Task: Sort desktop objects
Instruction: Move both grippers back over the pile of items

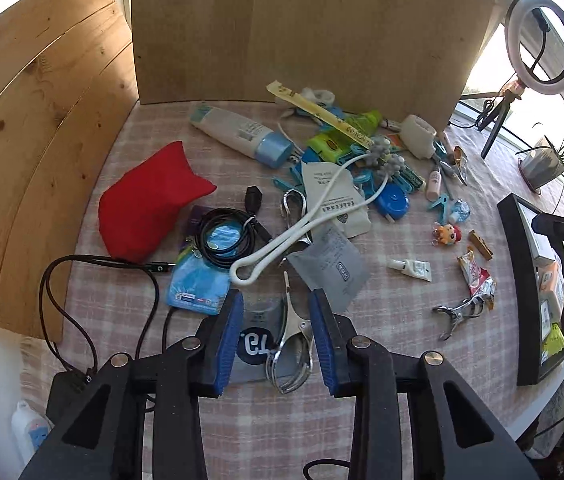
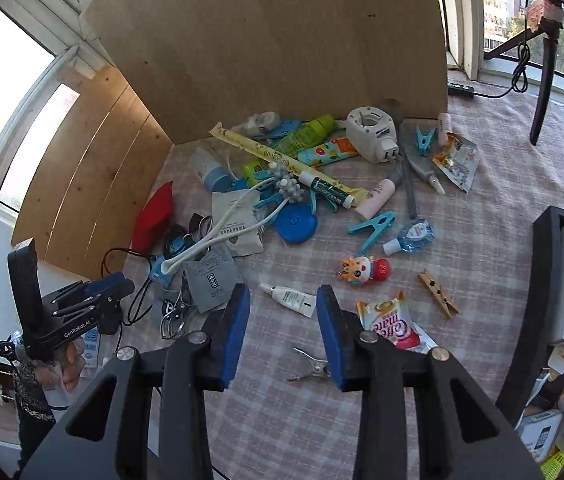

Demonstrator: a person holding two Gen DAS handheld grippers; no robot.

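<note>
My left gripper (image 1: pixel 277 297) hangs open over a metal spring clip (image 1: pixel 291 340), which lies between the blue pads on a grey packet (image 1: pixel 256 320); neither pad presses on it. In the right wrist view the left gripper (image 2: pixel 120 286) shows at the far left, held by a hand. My right gripper (image 2: pixel 283 289) is open above the checked cloth (image 2: pixel 282 420). A small metal clip (image 2: pixel 309 366) lies by its right pad. A small white tube (image 2: pixel 289 299) is just past the fingertips and a Coffee-mate sachet (image 2: pixel 389 324) is to the right.
A heap of clutter fills the middle: a red pouch (image 1: pixel 146 208), a coiled black cable (image 1: pixel 226 236), a white loop strap (image 1: pixel 301 228), a blue tape measure (image 2: pixel 295 222), a doll charm (image 2: pixel 365 268) and pegs. A black tray (image 2: pixel 543 300) with boxes stands right. Wooden boards wall the back and left.
</note>
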